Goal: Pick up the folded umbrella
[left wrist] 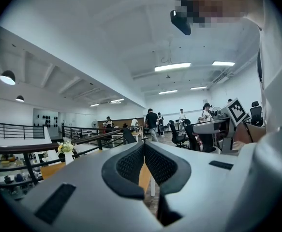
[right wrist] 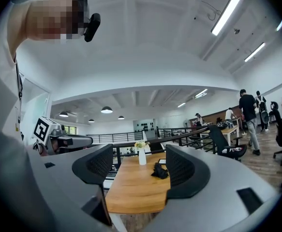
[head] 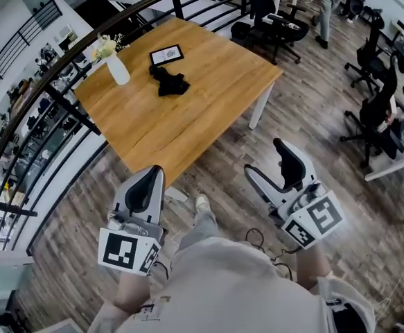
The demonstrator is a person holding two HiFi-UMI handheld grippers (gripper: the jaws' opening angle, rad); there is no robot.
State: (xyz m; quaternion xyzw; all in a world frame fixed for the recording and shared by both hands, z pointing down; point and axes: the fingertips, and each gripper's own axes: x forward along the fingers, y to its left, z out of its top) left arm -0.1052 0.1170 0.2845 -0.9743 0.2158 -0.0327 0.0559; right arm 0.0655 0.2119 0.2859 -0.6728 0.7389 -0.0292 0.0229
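The folded black umbrella (head: pixel 168 80) lies crumpled on the far half of a wooden table (head: pixel 188 109), well ahead of both grippers. In the right gripper view the umbrella (right wrist: pixel 160 170) shows between the spread jaws, far off on the table (right wrist: pixel 133 192). My right gripper (head: pixel 271 166) is open and empty, held over the floor in front of the table's near corner. My left gripper (head: pixel 146 180) hovers just off the table's near edge. Its pads (left wrist: pixel 131 163) meet with nothing between them, so the left gripper (left wrist: pixel 143 151) is shut.
A white vase with flowers (head: pixel 116 68) and a dark framed tablet (head: pixel 166 54) stand near the umbrella. A black railing (head: pixel 56 96) runs along the table's left side. Office chairs (head: pixel 274 21) and another chair (head: pixel 380 109) stand to the right. A person (head: pixel 324 5) walks at the back.
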